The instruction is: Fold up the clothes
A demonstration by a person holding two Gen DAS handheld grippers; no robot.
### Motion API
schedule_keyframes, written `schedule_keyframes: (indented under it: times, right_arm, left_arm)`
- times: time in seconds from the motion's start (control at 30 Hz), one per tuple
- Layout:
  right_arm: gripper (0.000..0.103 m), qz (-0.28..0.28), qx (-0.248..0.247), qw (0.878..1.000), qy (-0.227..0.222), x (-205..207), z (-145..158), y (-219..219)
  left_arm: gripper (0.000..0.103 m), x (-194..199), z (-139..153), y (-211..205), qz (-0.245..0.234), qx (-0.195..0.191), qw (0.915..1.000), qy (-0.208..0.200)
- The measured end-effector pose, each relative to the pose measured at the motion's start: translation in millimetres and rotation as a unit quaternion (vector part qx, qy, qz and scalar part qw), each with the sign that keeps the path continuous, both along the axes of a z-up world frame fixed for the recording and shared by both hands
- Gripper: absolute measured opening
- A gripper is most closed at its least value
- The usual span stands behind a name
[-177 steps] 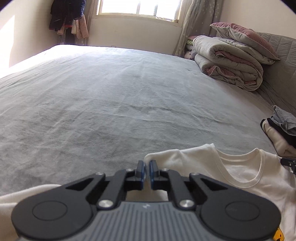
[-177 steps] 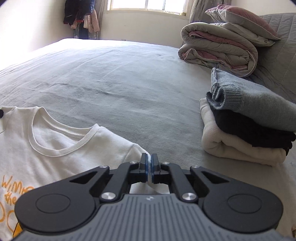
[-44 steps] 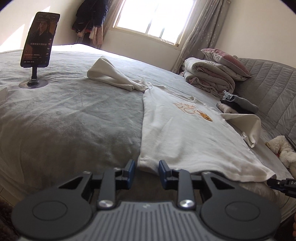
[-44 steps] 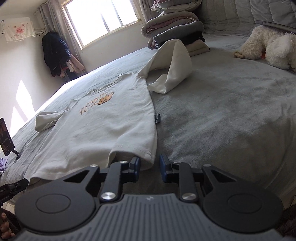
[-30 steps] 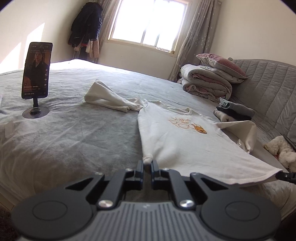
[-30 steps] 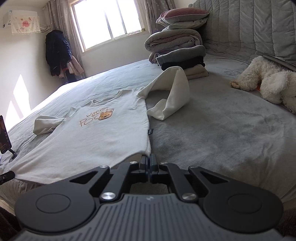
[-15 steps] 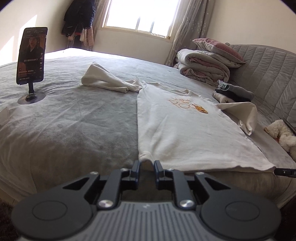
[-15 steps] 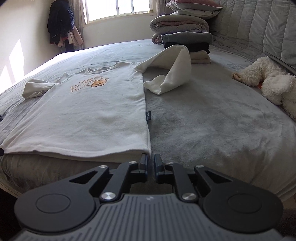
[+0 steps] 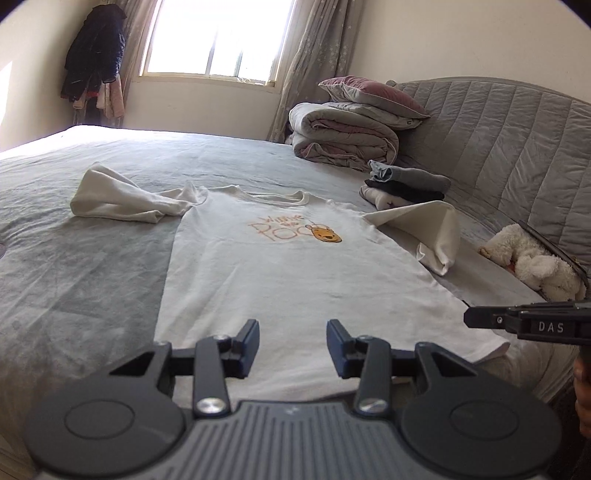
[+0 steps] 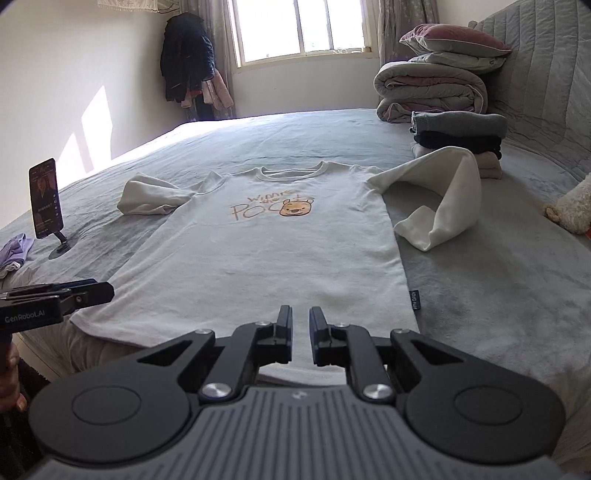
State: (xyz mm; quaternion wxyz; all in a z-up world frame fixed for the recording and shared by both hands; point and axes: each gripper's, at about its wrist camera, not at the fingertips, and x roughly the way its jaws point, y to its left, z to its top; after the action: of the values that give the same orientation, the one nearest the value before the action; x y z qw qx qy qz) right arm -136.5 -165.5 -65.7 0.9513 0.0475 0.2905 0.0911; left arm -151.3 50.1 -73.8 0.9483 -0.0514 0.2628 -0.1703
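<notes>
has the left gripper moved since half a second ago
Yes. The left gripper slid right along the shirt hem, from its left corner toward the middle, its tongs just opening, nothing between them.

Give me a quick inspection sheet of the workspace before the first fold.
Surface: grey bed, lightly wrinkled.
Job's things: white shirt flat, print up, hem at the near edge; both long sleeves bunched out to the sides.
Clutter: folded clothes stack, plush toy, phone on stand, purple cloth.
Grippers: left gripper open; right gripper narrowly open; both empty, jaws have just been opening over the hem.
Cables: nothing seen.
Surroundings: window, rolled quilts and pillows, hanging coats.
</notes>
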Motion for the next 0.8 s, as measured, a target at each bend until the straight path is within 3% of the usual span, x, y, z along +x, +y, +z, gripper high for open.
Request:
schedule_keyframes:
  times: [0.13,0.3,0.5,0.57,0.63,0.8]
  right_arm:
    - [0.015,0.030,0.023,0.999,0.017,10.9,-17.5,17.9]
    - [0.017,0.051,0.009,0.998,0.021,0.4,-41.7,29.4]
    - [0.021,0.074,-0.002,0.997,0.016,-13.9,-31.8,26.2]
    - [0.027,0.088,-0.012,0.996,0.008,-16.6,-29.0,29.6]
    - [0.038,0.101,-0.019,0.995,0.000,-18.4,-26.8,34.7]
    - [0.038,0.118,-0.026,0.993,-0.012,-13.3,-23.5,47.6]
  left_arm:
    - [0.041,4.4,-24.0,-15.4,-0.022,0.030,0.9988,0.032]
    - [0.041,-22.2,-26.5,-13.3,-0.054,0.075,0.9957,0.010]
    - [0.041,-40.4,-20.0,-3.6,-0.086,0.131,0.9876,-0.007]
    - [0.042,-40.6,-18.0,-3.1,-0.085,0.147,0.9854,-0.017]
    - [0.044,-39.4,-15.5,-1.3,-0.080,0.156,0.9843,-0.024]
    - [0.045,-28.3,-7.2,6.1,-0.063,0.114,0.9913,-0.020]
